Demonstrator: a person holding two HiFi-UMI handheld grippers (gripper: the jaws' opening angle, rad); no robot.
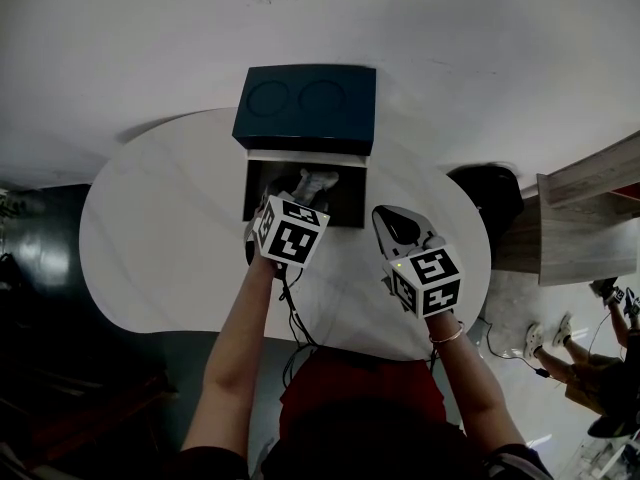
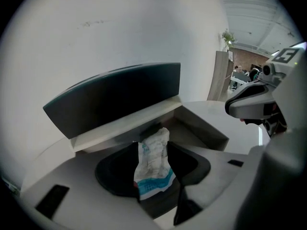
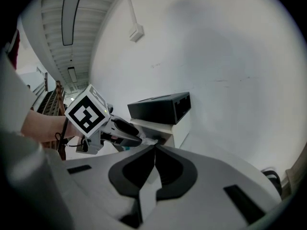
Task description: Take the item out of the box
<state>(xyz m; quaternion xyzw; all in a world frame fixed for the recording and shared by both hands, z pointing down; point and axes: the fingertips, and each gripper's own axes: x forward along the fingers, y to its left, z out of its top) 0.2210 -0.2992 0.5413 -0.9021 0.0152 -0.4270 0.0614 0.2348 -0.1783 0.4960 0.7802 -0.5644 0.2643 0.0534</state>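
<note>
A box stands at the far side of the round white table: its dark teal lid (image 1: pixel 305 108) is swung back, and its white base (image 1: pixel 352 160) is open with a dark inside. My left gripper (image 1: pixel 303 190) reaches over the base. Its pads press on a crumpled white packet (image 2: pixel 153 164) with a blue band, held upright between them. The same packet (image 1: pixel 318 180) shows above the box's dark inside in the head view. My right gripper (image 1: pixel 398 230) sits to the right of the box, above the table, shut and empty, with its pads meeting (image 3: pixel 154 153).
The table's (image 1: pixel 160 228) near edge runs just below both grippers. A black round object (image 1: pixel 488 186) and a wooden shelf (image 1: pixel 590 218) stand to the right. Someone's feet (image 1: pixel 545 338) are on the floor at the lower right. A cable (image 1: pixel 295 318) hangs from the left gripper.
</note>
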